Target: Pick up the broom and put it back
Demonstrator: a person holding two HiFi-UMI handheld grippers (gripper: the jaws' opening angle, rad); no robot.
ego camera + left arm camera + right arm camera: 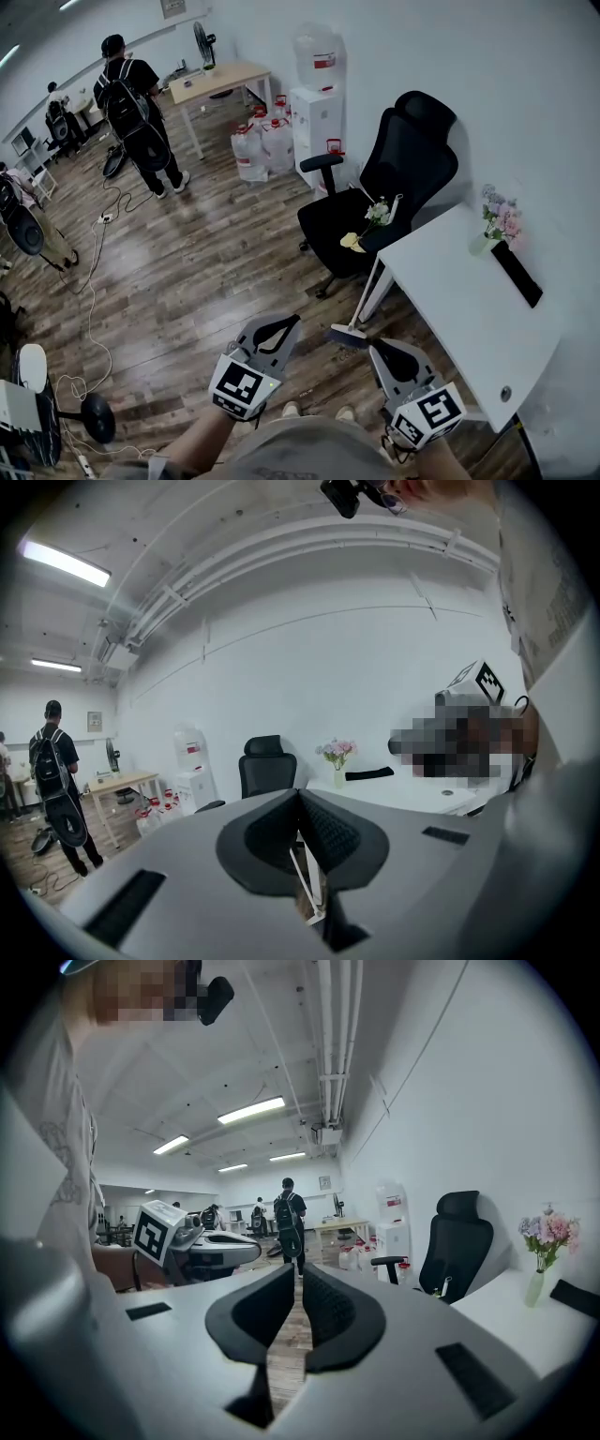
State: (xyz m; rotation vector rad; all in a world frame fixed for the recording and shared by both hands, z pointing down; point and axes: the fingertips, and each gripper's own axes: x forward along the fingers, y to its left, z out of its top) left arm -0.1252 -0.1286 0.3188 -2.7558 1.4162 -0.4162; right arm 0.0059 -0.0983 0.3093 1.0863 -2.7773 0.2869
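One broom (347,335) stands head-down, handle toward chair (412,155).

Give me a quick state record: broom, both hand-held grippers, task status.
broom: head on floor, handle slanting up beside office chair and white table; not held
left hand-held gripper: jaws together, empty, short of the broom
right hand-held gripper: jaws a slit apart, empty
task status: pick-up not yet done

The person holds the left gripper (286,323) and the right gripper (377,351) side by side ahead of the body, both tilted slightly downward. The left jaws meet at their tips, empty. The right jaws stand a thin slit apart, empty.
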